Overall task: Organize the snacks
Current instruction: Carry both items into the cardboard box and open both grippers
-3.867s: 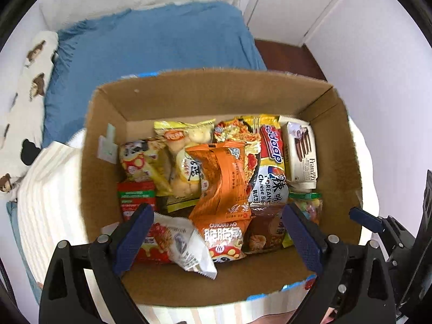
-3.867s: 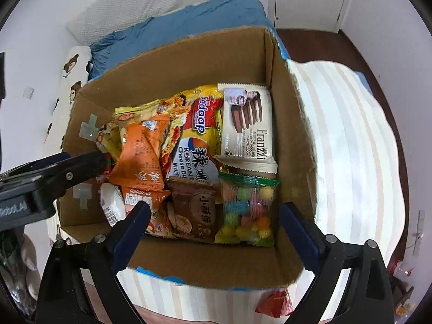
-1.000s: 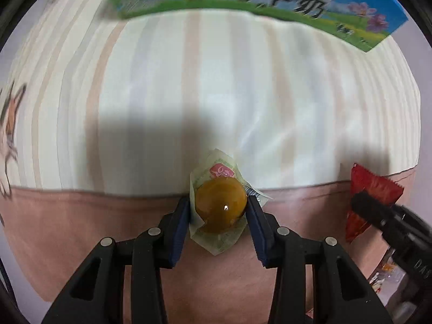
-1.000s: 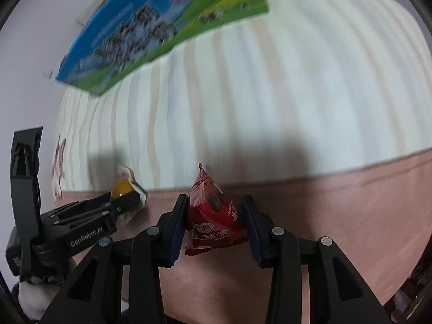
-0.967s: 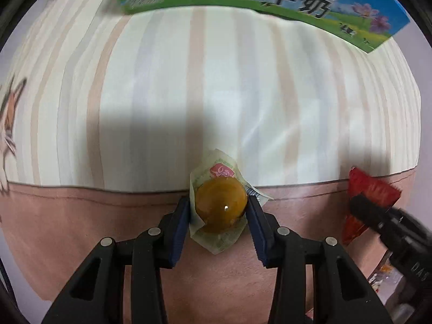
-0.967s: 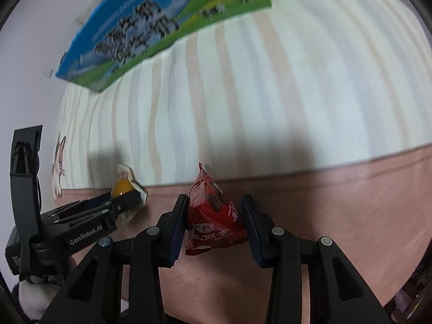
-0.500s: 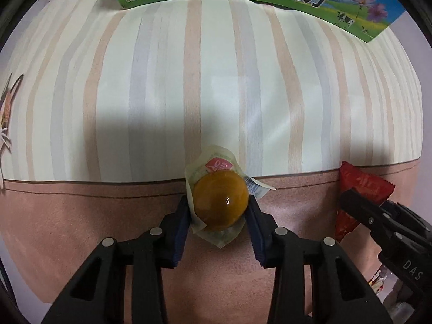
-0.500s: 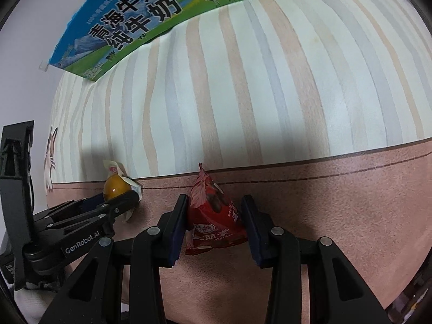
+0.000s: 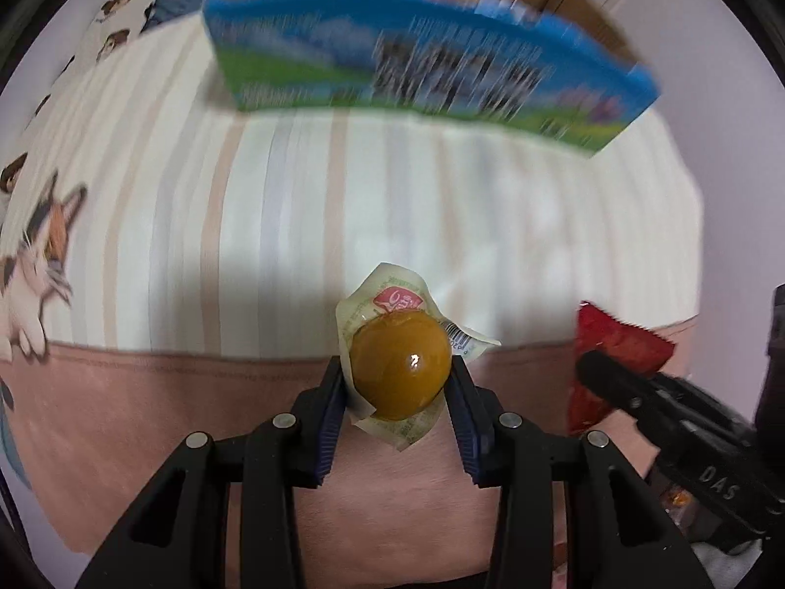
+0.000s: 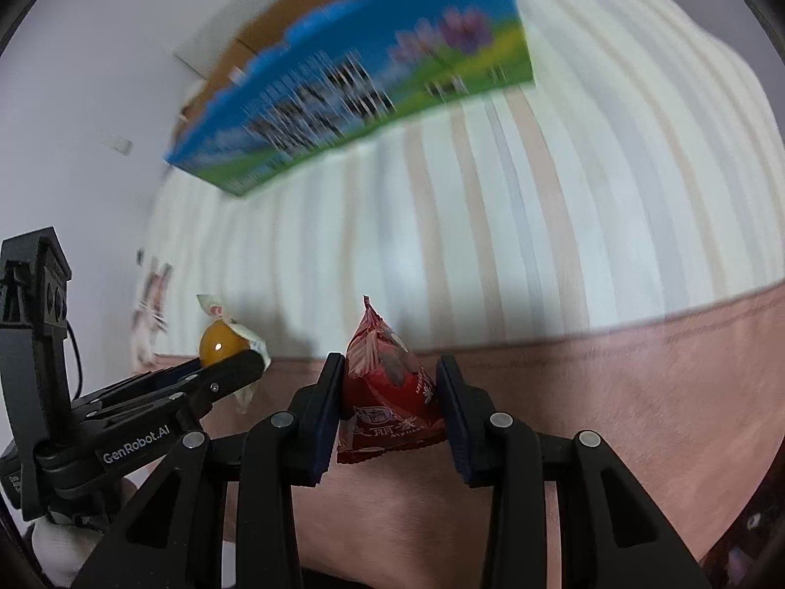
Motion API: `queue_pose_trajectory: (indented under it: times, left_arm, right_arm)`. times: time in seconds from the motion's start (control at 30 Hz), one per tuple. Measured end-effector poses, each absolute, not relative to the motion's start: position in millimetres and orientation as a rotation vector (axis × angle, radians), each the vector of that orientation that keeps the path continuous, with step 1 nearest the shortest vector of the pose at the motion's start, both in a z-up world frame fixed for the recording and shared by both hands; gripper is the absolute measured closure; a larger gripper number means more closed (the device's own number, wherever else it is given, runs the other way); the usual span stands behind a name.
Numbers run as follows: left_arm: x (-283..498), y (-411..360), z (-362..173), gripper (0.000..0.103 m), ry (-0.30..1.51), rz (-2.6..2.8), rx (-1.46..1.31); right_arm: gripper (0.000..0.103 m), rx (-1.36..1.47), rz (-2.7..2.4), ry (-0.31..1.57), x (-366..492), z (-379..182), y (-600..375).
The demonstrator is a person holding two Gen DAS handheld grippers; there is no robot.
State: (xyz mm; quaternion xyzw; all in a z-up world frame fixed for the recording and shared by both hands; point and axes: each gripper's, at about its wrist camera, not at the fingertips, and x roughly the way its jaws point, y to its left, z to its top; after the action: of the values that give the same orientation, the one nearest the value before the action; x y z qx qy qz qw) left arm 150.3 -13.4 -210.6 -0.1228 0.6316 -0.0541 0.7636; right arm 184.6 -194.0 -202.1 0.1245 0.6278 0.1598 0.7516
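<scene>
Left gripper (image 9: pixel 398 383) clamped on round yellow jelly cup (image 9: pixel 400 373), right gripper (image 10: pixel 387 392) clamped on red packet (image 10: pixel 387 383), box (image 9: pixel 417 68) ahead beyond jaws: smooth cup risks slipping.

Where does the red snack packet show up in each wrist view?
Left wrist: red snack packet at far right, pinched by the right tool.
Right wrist: packet at lower centre, clamped between that tool's pads.
Shared landmark: the blue-and-green printed box on the striped bedding.
</scene>
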Motion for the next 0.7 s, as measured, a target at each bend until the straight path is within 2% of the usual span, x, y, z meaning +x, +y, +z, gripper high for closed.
queue_pose_trajectory:
  times: [0.13,0.37,0.53,0.7]
  left_arm:
    - [178.4,-14.1,-161.1,0.066,1.289,-0.169,-0.301]
    - [246.7,-3.0,-104.3,0.066,1.185,-0.207,-0.273]
    - [312.7,8.1,-94.7,0.066,1.191,-0.183,-0.229]
    - [378.4,28.4,-110.5,0.066,1.264,-0.138,-0.197]
  right_arm:
    - [0.063,0.298,0.387,1.306,208.1,-164.5,-194.9]
    - [0.063,0.227,0.437,1.169,280.2,-91.7,-180.4]
    - [0.063,0.15,0.429,1.154,345.5,-73.8,-165.6]
    - [0.063,0.102,0.386,1.216,421.4,-88.4,-157.2]
